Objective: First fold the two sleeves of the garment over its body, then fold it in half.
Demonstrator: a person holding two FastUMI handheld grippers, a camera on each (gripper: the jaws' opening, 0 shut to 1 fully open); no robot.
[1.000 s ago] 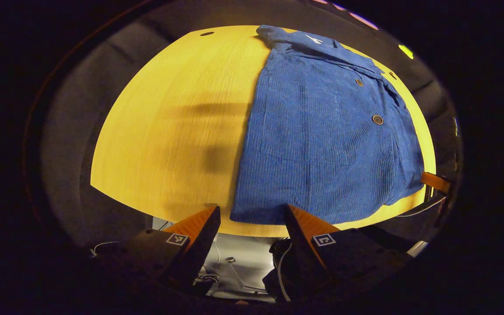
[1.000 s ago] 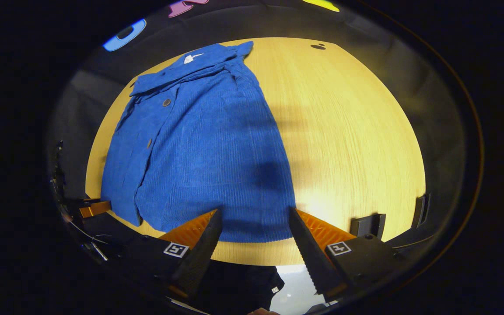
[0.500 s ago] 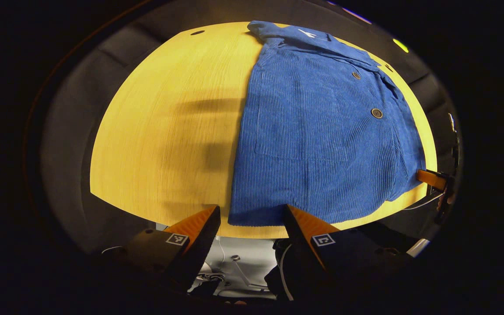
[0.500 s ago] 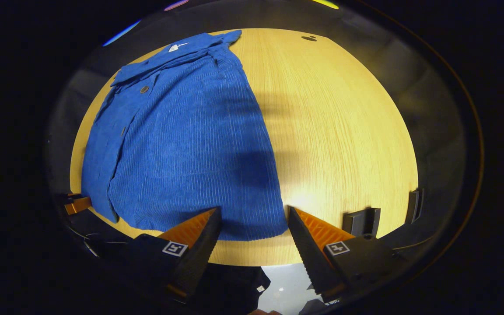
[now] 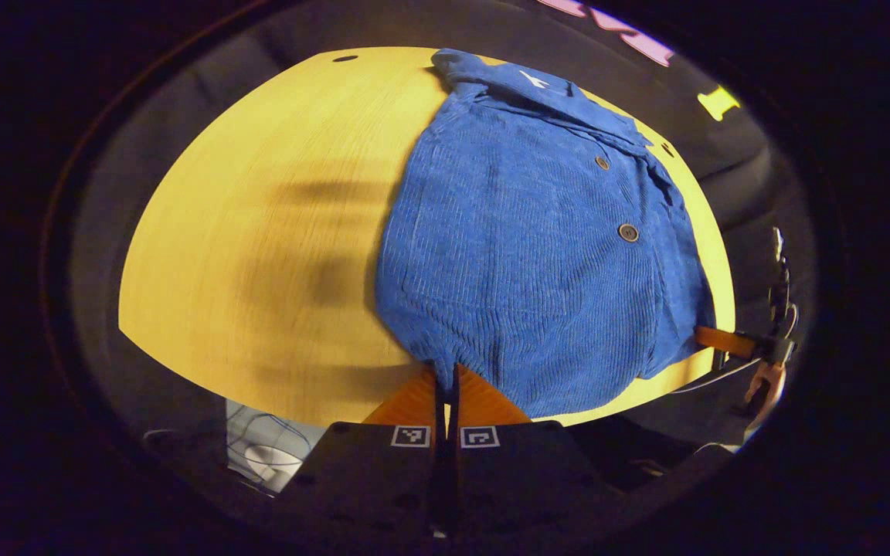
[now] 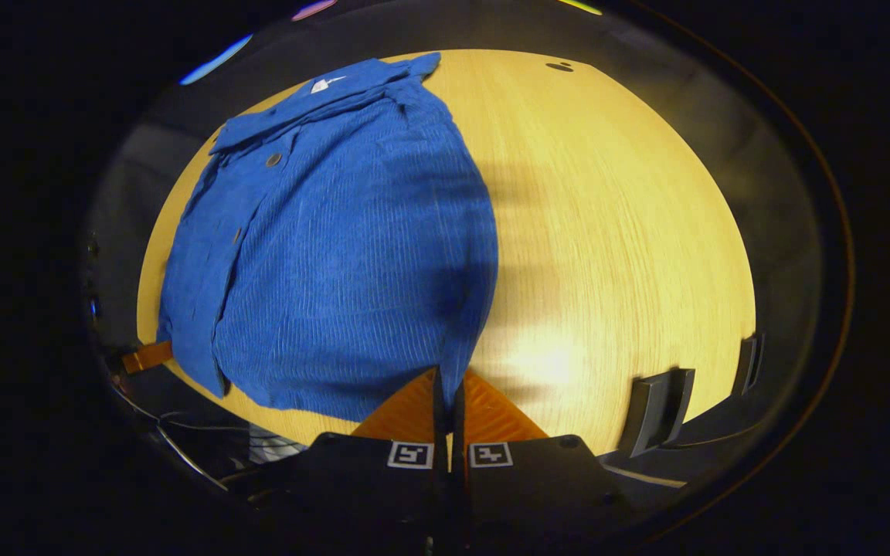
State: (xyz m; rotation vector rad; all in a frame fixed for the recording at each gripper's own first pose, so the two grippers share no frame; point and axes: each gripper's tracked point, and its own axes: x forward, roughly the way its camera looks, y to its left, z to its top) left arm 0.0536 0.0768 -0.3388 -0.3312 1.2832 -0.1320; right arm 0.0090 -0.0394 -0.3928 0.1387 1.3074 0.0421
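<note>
Pinching the near hem corners of the blue garment (image 5: 522,255) on the yellow bench (image 5: 259,232), left claw (image 5: 445,378) and right claw (image 6: 450,386) are both clamped on cloth.

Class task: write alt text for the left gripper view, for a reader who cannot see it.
The left gripper, its orange fingers closed, pinches the near hem corner of a blue corduroy garment lying on a yellow wooden table. The garment's collar points away and two buttons run down its right side; the other gripper's orange finger meets the hem at far right.
</note>
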